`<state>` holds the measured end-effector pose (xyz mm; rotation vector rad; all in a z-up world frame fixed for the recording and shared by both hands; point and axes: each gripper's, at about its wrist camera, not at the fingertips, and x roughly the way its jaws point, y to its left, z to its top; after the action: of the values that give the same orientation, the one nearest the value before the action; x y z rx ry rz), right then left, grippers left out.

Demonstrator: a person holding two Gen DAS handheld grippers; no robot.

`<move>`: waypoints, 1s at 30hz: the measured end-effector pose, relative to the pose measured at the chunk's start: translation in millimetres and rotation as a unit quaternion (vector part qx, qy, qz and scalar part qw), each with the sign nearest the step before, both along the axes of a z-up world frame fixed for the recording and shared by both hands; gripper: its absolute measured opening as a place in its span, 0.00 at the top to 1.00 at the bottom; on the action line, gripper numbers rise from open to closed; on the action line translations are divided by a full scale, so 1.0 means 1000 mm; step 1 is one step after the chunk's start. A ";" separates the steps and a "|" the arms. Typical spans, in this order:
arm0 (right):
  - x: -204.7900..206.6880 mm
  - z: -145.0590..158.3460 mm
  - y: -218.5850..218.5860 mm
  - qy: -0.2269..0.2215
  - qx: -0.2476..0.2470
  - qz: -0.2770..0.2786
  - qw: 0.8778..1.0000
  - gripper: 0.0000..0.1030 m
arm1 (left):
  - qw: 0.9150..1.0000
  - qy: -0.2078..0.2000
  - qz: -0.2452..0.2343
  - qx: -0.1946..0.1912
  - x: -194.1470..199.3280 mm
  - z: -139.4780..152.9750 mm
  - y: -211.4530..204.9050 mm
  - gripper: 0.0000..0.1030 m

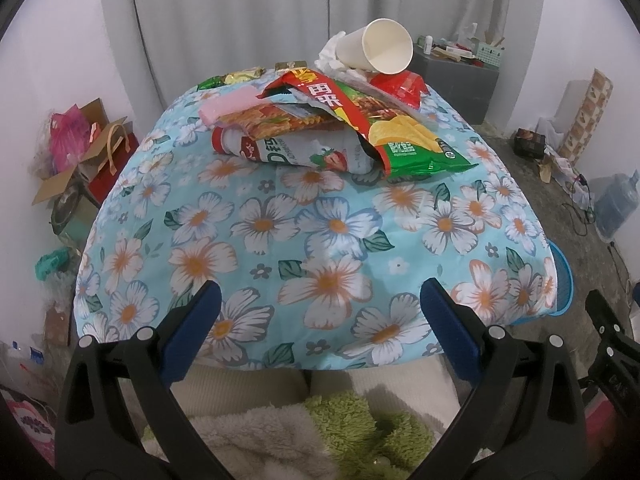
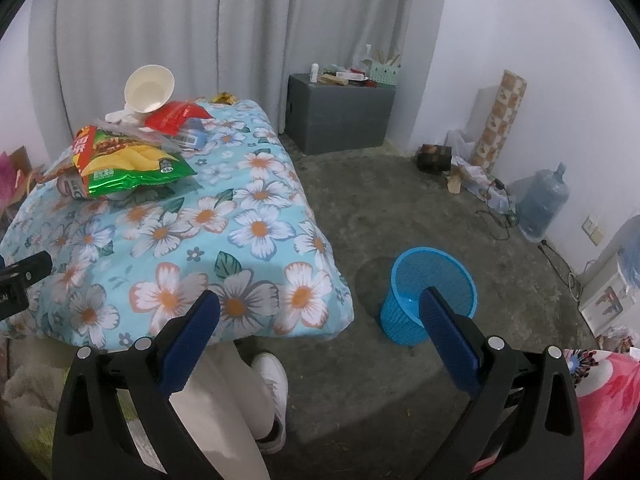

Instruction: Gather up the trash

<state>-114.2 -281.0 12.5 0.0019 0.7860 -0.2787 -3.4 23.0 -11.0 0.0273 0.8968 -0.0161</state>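
A heap of trash lies at the far end of the table with the flowered blue cloth (image 1: 320,240) (image 2: 224,216): a green chip bag (image 1: 404,136) (image 2: 132,164), a white strawberry wrapper (image 1: 296,152), a red packet (image 1: 400,84) (image 2: 176,114), a pink wrapper (image 1: 228,106), and a white paper cup (image 1: 380,50) (image 2: 148,88) tipped on its side on top. My left gripper (image 1: 320,296) stands open over the table's near edge, holding nothing. My right gripper (image 2: 320,300) is open too, off the table's right corner, above the floor near a blue waste basket (image 2: 432,292).
The basket stands on the concrete floor to the right of the table. A grey cabinet (image 2: 340,112) sits by the curtain, a water jug (image 2: 544,204) and cables by the right wall. Bags and boxes (image 1: 84,152) crowd the left wall. A person's legs and white shoe (image 2: 272,380) are below.
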 end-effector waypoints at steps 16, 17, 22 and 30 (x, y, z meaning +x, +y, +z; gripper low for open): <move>0.025 0.005 0.022 -0.009 0.009 0.039 0.999 0.06 | 0.999 -0.013 0.048 -0.009 0.016 0.009 0.031 0.07; 0.027 0.005 0.023 -0.013 0.013 0.041 0.999 0.06 | 0.998 -0.017 0.055 -0.009 0.017 0.009 0.036 0.07; 0.042 0.004 0.034 -0.031 0.023 0.071 0.997 0.06 | 0.994 -0.017 0.104 -0.016 0.028 0.011 0.074 0.07; 0.069 0.015 0.056 -0.071 0.047 0.133 0.987 0.06 | 0.987 -0.052 0.140 -0.057 0.038 0.014 0.141 0.07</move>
<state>-45.1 -224.7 27.4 0.0060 0.6479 0.0121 34.2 164.1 3.1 -0.2030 0.7876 0.1941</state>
